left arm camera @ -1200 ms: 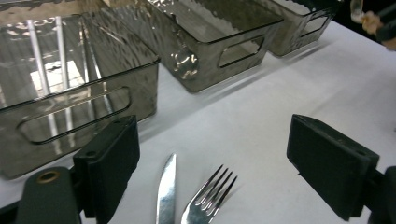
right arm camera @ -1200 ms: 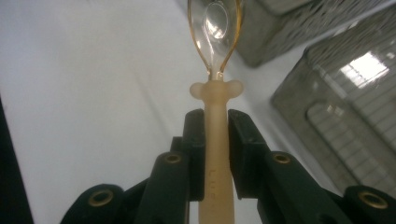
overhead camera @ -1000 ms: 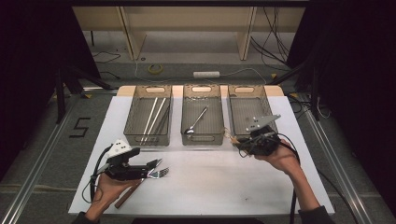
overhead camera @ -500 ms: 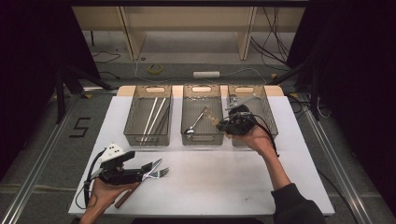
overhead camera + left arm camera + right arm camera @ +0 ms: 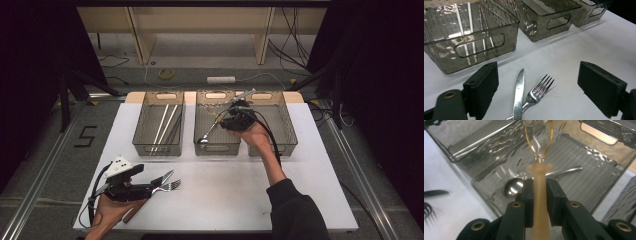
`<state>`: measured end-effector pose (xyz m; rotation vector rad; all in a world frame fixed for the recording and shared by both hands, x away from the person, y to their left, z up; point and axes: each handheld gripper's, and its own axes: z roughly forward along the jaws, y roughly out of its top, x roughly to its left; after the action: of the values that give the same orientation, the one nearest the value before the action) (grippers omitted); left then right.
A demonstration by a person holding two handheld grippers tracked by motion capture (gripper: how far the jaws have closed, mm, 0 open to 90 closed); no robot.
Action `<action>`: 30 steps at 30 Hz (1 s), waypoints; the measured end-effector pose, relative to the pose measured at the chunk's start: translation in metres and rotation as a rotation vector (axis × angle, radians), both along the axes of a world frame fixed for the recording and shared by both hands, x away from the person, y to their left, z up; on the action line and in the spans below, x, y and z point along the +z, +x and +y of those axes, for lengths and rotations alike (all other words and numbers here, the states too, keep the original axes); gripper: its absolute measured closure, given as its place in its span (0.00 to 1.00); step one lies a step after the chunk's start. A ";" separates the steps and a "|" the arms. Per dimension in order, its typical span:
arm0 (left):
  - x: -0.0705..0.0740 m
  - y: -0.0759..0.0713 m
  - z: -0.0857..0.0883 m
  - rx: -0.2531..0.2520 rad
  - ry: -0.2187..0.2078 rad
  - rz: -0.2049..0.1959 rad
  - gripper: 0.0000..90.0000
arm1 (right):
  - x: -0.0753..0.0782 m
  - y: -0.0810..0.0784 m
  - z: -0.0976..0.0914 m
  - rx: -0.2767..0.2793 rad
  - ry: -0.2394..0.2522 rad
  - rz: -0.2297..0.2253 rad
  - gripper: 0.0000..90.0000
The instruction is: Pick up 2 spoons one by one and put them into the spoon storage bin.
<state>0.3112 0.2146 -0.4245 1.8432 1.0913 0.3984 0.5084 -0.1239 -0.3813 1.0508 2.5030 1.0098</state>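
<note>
My right gripper hangs over the middle bin, shut on a utensil with a pale tan handle and a shiny looped head. The handle runs between the jaws, with the head pointing away over the bin floor. A metal spoon lies in that bin below it. My left gripper rests low at the front left, open. A knife and a fork lie crossed on the white table between its pads, which do not touch them.
Three smoky clear bins stand in a row at the back. The left bin holds long white sticks; the right bin is beside my right hand. A white mat covers the table in front.
My right hand has carried the tan-handled utensil leftward, from over the right bin to over the middle bin. The left gripper has stayed by the knife and fork.
</note>
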 end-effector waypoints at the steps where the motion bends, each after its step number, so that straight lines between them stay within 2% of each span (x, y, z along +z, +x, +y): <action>1: 0.000 0.000 0.000 0.001 -0.001 0.001 0.18 | -0.001 0.001 0.002 -0.002 0.002 0.003 0.87; 19: 0.000 -0.001 0.001 0.009 0.007 0.005 0.18 | -0.028 0.006 0.013 -0.021 -0.036 0.055 0.87; 26: 0.000 -0.002 0.000 0.004 0.017 0.004 0.18 | -0.033 0.006 0.018 -0.014 -0.056 0.072 0.86; 30: -0.001 -0.002 0.001 0.007 0.017 0.006 0.18 | -0.033 0.007 0.020 -0.015 -0.035 0.076 0.81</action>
<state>0.3096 0.2152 -0.4252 1.8570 1.1022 0.4078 0.5150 -0.1042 -0.4145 1.1159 2.5588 0.9361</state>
